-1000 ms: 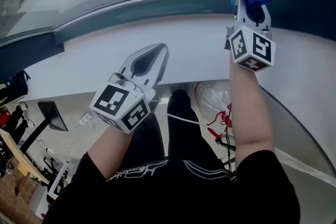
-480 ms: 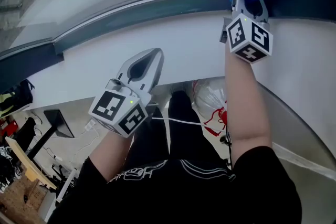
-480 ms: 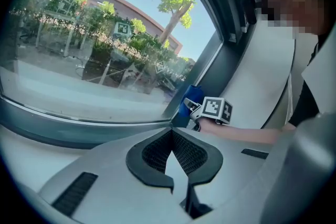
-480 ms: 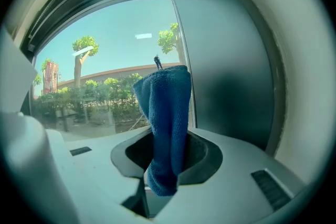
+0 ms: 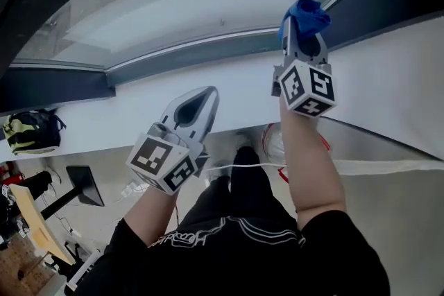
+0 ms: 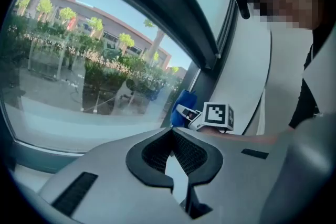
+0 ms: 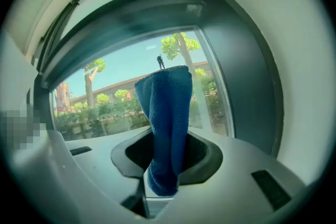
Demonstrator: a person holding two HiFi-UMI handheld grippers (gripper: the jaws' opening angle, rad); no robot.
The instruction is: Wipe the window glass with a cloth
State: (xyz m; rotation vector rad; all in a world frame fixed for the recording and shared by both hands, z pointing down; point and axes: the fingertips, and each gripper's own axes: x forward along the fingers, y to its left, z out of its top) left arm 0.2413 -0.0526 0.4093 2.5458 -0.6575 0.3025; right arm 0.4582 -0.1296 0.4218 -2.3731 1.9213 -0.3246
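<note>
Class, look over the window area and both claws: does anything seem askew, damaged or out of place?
Nothing stands out. The blue cloth is clamped in the right claw, facing the window glass; the left claw is shut and empty.

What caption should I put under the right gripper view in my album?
Right tongs pinch a blue cloth up in front of the window glass, with trees and sky outside.

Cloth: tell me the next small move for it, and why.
Probably ease the right gripper forward until the cloth presses on the glass. Its jaws are clamped on the cloth, which sticks out toward the pane near the lower right corner, but contact is not clear. The left gripper is shut and empty.
</note>
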